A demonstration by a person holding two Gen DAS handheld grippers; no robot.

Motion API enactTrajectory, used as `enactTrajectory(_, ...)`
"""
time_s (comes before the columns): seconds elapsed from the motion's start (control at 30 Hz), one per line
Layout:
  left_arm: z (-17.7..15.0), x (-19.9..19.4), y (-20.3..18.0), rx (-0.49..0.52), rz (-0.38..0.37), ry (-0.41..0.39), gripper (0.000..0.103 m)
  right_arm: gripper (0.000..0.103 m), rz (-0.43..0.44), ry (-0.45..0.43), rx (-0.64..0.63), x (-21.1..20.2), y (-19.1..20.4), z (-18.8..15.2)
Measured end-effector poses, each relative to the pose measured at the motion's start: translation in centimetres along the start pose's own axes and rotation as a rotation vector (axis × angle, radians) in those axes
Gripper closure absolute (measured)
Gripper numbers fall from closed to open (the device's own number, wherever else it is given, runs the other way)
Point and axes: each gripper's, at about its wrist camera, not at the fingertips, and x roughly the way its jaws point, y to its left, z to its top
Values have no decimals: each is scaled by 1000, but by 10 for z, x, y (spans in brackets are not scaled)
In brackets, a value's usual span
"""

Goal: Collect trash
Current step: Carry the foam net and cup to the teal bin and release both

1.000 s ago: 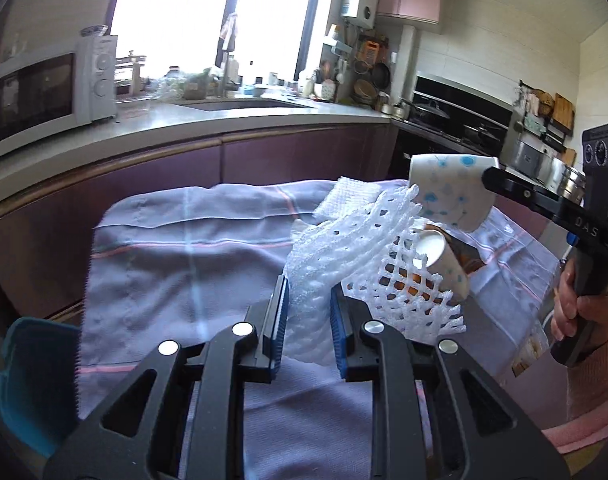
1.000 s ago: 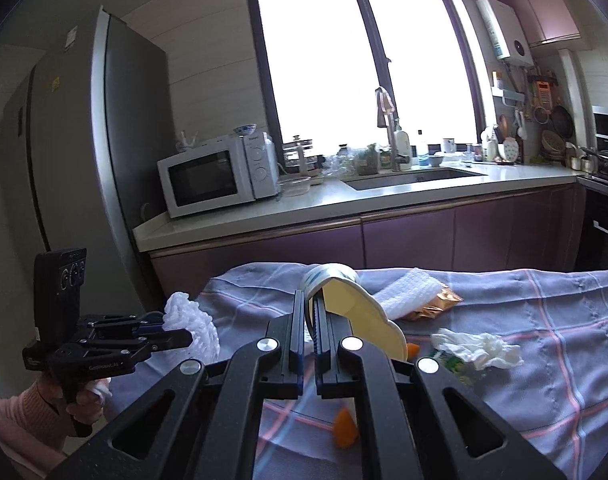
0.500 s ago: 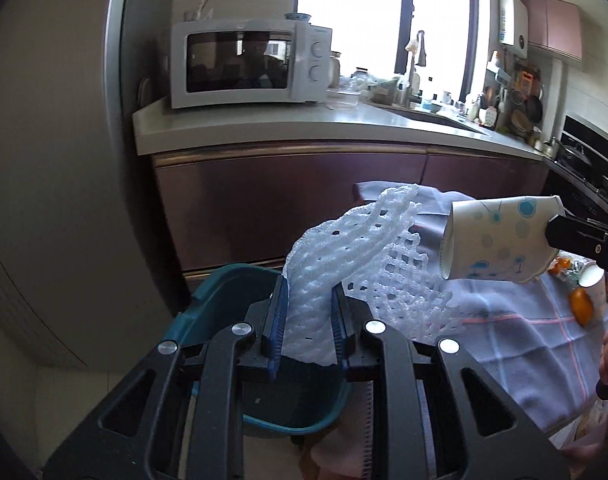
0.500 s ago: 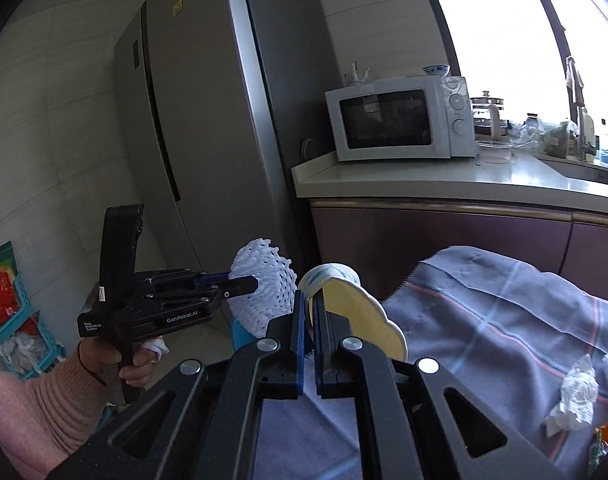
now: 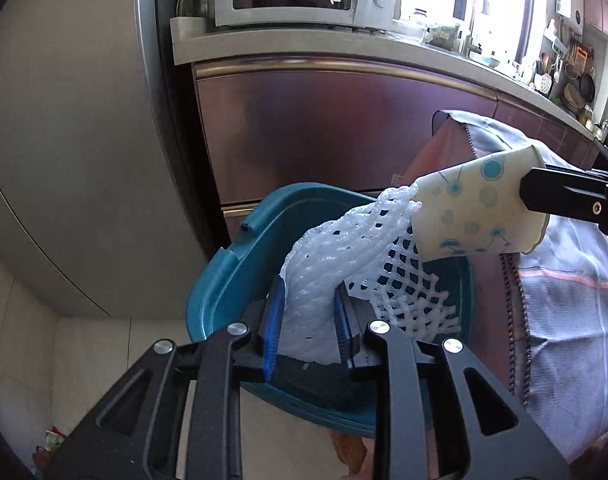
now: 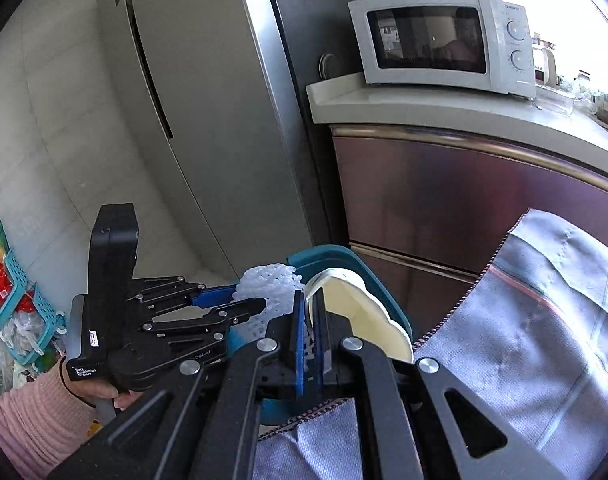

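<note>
In the left wrist view my left gripper (image 5: pixel 308 300) holds a white foam fruit net (image 5: pixel 344 256) between its blue pads above a teal trash bin (image 5: pixel 240 264); its jaws are opening, and the net still touches both pads. To the right, my right gripper (image 5: pixel 524 196) pinches the rim of a white paper cup (image 5: pixel 476 208) with blue dots, also above the bin. The right wrist view shows that gripper (image 6: pixel 310 308) shut on the cup (image 6: pixel 364 316), with the left gripper (image 6: pixel 252 300), the net (image 6: pixel 268 284) and the bin (image 6: pixel 336 256) just beyond.
The bin stands on the floor between a steel fridge (image 6: pixel 208 120) and a table under a grey-lilac cloth (image 6: pixel 544 320). Behind are dark red cabinets (image 5: pixel 344 128) and a microwave (image 6: pixel 436 40) on the counter. A teal rack with packets (image 6: pixel 8 288) hangs at the far left.
Both grippers swung left off the table and sank, bringing the net and the cup over the teal bin. The left jaws stand slightly wider around the net.
</note>
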Motion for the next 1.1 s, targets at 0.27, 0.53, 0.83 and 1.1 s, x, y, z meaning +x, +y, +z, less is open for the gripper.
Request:
enactTrajectory(0.27,-7,26,-2,12,33,49,71,98,7,69,-2,30,-5,4)
enactTrajectory(0.53,-16,29,-2,-10,30,46,57,93,7,92,40,41,-14,-1)
enactTrajectory(0.83,-15,-5,-17,-27,-30,-52,41,82,2,-2,50,5,-17,-14)
enactTrajectory(1.1,-13,-74,-72,55,-184,-253,20,57,-87,-154,37,-92,-25,-52)
